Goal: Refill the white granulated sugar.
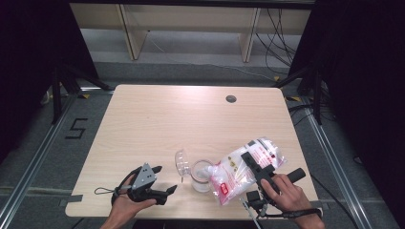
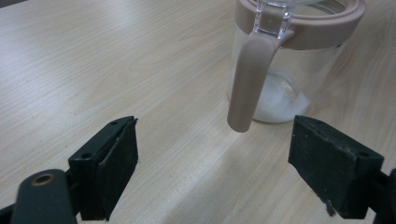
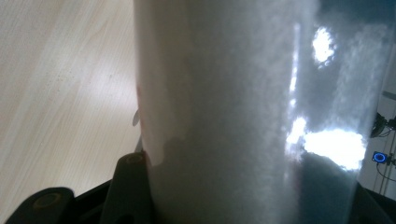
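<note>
the jar (image 1: 201,175) stands on the table (image 1: 157,119) near its front edge, at about 6 o'clock from the table's middle. its opened lid (image 1: 182,162) stands tilted at the jar's 10 o'clock, joined to the rim. the bag (image 1: 241,169) lies tilted at the jar's 3 o'clock, its low end over the jar's mouth. the right gripper (image 1: 255,164) rests on the bag. the left gripper (image 1: 162,179) sits at the jar's 9 o'clock, apart from it. a cable hole (image 1: 231,98) lies at 12 o'clock, near the far edge.
</note>
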`<state>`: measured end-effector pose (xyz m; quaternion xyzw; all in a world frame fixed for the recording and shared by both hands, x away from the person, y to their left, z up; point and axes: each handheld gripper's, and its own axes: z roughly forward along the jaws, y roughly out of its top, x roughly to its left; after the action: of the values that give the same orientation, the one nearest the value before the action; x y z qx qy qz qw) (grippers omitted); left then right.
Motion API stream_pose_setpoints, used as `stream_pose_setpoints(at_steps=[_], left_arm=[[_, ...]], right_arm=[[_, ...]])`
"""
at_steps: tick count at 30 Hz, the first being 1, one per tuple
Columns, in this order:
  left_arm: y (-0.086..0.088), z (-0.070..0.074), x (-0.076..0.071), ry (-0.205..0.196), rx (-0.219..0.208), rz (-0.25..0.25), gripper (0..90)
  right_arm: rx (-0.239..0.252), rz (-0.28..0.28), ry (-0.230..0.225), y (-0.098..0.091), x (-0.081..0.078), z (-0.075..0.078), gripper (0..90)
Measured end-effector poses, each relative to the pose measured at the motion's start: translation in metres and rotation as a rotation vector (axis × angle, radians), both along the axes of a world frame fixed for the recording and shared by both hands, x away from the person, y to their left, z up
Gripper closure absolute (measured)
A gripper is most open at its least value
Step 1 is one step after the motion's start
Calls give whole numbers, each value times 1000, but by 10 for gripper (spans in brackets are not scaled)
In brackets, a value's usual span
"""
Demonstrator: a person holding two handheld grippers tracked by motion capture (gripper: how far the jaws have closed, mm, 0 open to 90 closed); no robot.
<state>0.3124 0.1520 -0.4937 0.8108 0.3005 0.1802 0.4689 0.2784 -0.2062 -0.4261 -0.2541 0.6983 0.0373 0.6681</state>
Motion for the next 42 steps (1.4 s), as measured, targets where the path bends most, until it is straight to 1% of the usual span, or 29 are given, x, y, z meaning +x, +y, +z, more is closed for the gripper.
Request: stream_pose_setpoints(at_steps=[8, 9, 10, 11, 16, 17, 20, 21, 22, 23, 26, 27, 33, 35, 36, 37, 39, 40, 42], left_arm=[[0, 0, 0, 0, -3, 0, 153], [0, 0, 0, 0, -2, -1, 154], [0, 0, 0, 0, -2, -1, 154], [0, 0, 0, 0, -3, 0, 153], [0, 0, 0, 0, 1, -5, 154], [-1, 0, -1, 7, -5, 5, 154], [0, 0, 0, 1, -1, -3, 154], [0, 0, 0, 2, -4, -1, 154], [0, 0, 0, 2, -3, -2, 153], [0, 0, 0, 2, -3, -2, 154], [-1, 0, -1, 8, -5, 4, 154], [-1, 0, 0, 6, -7, -1, 154], [0, 0, 0, 1, 1, -5, 154], [-1, 0, -1, 9, -7, 2, 154], [0, 0, 0, 5, -3, -2, 154], [0, 0, -1, 7, -3, 2, 154], [0, 0, 0, 5, 0, -1, 154], [-1, -1, -1, 21, -17, 6, 154], [-2, -1, -1, 20, -20, 6, 154]], right_arm=[[1, -2, -1, 0, 0, 1, 559], [-13, 8, -3, 0, 0, 2, 560], [-10, 7, 0, 0, 0, 2, 560], [9, 1, -2, -1, 0, 2, 562], [7, 1, -5, -2, 0, 2, 564], [8, 0, -1, -2, 0, 2, 565], [7, -1, 1, -2, 0, 1, 567], [6, 2, 1, -2, 0, 1, 567], [-10, -6, 12, -2, 0, 2, 568], [-2, -1, 4, -2, 0, 2, 568], [3, -10, 4, -3, 0, 2, 569], [-14, 3, 0, -2, 0, 3, 570], [-12, 5, 1, -3, 0, 3, 572], [-13, 5, -1, -2, 0, 3, 573], [1, -5, 3, -3, 0, 2, 573], [6, -3, 0, -3, 0, 2, 573], [0, -3, 3, -3, 0, 2, 574], [-15, 7, 0, -2, 0, 3, 574], [-9, 5, 3, -3, 1, 3, 575]])
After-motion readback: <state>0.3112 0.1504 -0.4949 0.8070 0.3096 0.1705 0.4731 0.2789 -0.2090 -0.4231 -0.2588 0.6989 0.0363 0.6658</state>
